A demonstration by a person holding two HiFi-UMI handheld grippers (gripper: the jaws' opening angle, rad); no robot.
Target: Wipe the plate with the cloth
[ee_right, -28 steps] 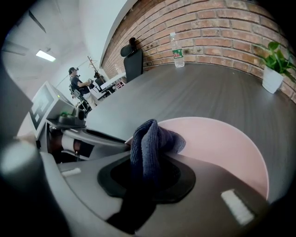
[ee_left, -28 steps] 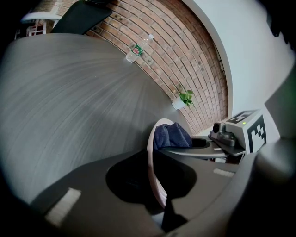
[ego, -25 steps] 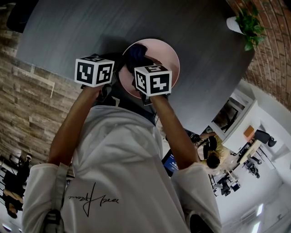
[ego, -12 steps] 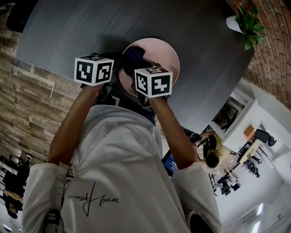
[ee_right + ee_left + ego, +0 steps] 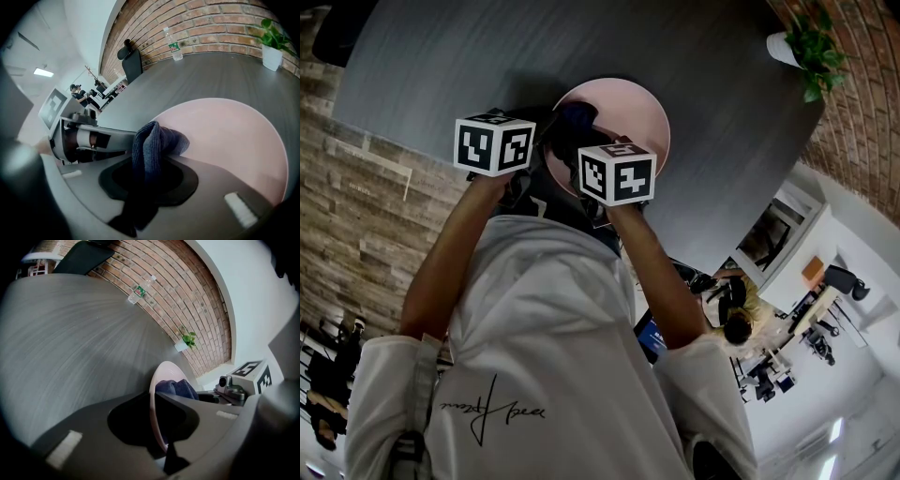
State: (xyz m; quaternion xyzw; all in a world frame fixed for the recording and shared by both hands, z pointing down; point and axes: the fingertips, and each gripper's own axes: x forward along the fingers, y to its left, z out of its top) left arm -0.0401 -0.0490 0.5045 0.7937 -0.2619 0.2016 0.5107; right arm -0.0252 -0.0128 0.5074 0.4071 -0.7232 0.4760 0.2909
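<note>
A pink plate (image 5: 628, 108) is over the dark table, its near rim (image 5: 154, 427) caught between the jaws of my left gripper (image 5: 157, 420), which is shut on it. A dark blue cloth (image 5: 152, 143) is bunched in my right gripper (image 5: 147, 180), which is shut on it. The cloth's folded end presses on the plate's (image 5: 229, 140) inner face near its left side. In the head view the cloth (image 5: 575, 114) shows just beyond the two marker cubes, and both sets of fingertips are hidden under them. The left gripper view shows the cloth (image 5: 176, 387) inside the plate.
The round grey table (image 5: 469, 56) stretches beyond the plate. A potted plant (image 5: 806, 47) stands at its far right edge, a water bottle (image 5: 174, 47) near the brick wall, and a black chair (image 5: 131, 63) behind. The person's white shirt fills the lower head view.
The right gripper has rolled a little and its cube sits slightly lower in the head view, with the cloth shifted a touch. The left gripper and plate have stayed put.
</note>
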